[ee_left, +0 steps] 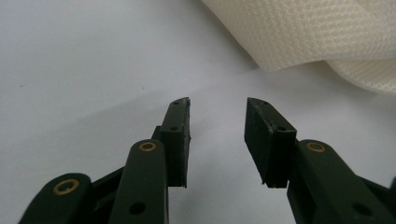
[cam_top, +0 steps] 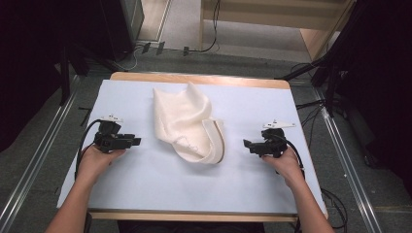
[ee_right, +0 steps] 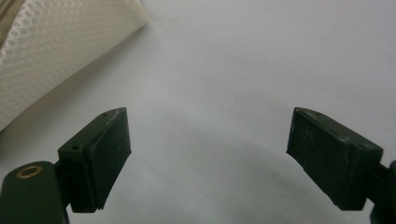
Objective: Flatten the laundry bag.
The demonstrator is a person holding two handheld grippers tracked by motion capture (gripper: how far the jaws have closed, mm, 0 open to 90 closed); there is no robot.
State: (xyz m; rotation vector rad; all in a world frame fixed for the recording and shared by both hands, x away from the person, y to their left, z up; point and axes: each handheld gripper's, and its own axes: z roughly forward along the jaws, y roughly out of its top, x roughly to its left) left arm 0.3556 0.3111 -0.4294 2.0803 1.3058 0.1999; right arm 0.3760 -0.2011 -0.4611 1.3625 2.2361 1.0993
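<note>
The left black gripper point(cam_top: 137, 141) sits near the tabletop's left edge, jaws a little apart, holding nothing. The crumpled cream mesh cloth point(cam_top: 190, 124) lies mid-table between both grippers. The right black gripper point(cam_top: 246, 145), near the right edge, gapes wide, empty.

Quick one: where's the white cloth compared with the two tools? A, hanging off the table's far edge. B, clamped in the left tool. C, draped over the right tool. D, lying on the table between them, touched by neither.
D: the white cloth lies crumpled on the table, with the left tool and right tool open on either side, both apart from it.
</note>
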